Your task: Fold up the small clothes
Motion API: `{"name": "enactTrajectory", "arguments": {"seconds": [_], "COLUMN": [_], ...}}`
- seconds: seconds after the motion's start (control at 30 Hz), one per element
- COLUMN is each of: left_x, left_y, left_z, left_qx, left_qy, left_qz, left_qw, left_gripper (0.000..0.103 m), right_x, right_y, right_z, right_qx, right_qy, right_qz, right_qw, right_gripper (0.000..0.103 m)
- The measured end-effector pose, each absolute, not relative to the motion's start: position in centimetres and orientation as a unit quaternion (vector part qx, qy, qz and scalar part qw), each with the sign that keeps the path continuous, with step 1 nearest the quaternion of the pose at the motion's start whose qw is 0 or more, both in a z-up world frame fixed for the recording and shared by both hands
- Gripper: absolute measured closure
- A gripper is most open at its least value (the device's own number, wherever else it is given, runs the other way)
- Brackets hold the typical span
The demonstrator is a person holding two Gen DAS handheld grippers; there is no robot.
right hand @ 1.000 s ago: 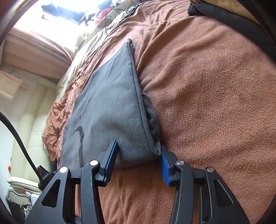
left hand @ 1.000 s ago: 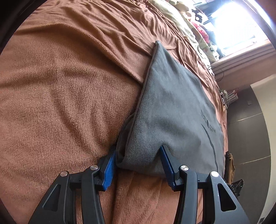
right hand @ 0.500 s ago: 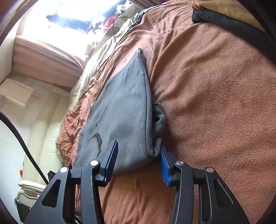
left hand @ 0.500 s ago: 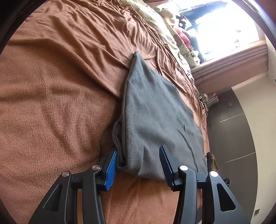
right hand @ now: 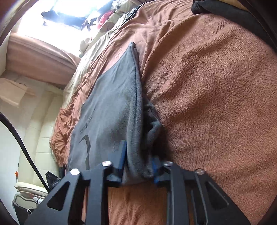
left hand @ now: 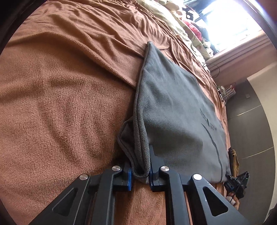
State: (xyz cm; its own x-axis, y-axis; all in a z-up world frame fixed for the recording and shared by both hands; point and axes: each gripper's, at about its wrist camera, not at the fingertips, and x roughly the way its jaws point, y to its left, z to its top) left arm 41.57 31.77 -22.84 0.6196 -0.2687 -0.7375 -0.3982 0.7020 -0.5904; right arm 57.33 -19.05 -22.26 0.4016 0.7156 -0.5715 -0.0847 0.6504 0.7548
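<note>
A grey fleece garment (left hand: 173, 110) with a dark printed logo lies folded on a brown blanket (left hand: 60, 103). My left gripper (left hand: 140, 170) is shut on the near left corner of the garment, its blue pads pinching the bunched layers. In the right wrist view the same grey garment (right hand: 110, 110) stretches away from me, and my right gripper (right hand: 138, 168) is shut on its near right corner, cloth squeezed between the blue pads. The far corner of the garment (left hand: 148, 43) rests flat on the blanket.
The brown blanket (right hand: 216, 86) covers the whole bed. A beige quilt and soft toys (left hand: 181, 20) lie at the far end under a bright window. A dark garment (right hand: 216, 8) sits at the upper right edge. Beside the bed are a dark wardrobe (left hand: 251, 121) and a cream chair (right hand: 31, 187).
Both grippers have gone from open around the garment's near corners to shut on them. The corners are now bunched between the pads and slightly lifted.
</note>
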Motion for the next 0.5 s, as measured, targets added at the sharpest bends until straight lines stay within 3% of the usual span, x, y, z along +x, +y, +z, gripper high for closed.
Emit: {"name": "enactTrajectory", "arguments": {"seconds": [0.13, 0.5], "left_x": [41.1, 39.2], "left_y": [31.9, 32.1], "left_z": [-21.0, -16.9], "left_qx": [-0.373, -0.381], "left_qy": [0.408, 0.367], "left_qz": [0.056, 0.061], "left_qw": [0.831, 0.846], "left_gripper": [0.096, 0.097], "right_x": [56.7, 52.7], "right_y": [-18.7, -18.9], "right_z": [-20.1, -15.3], "right_qx": [0.303, 0.292], "right_qy": [0.475, 0.446], "right_qz": [0.24, 0.233], "right_qw": [0.791, 0.813], "right_gripper": [0.099, 0.101]}}
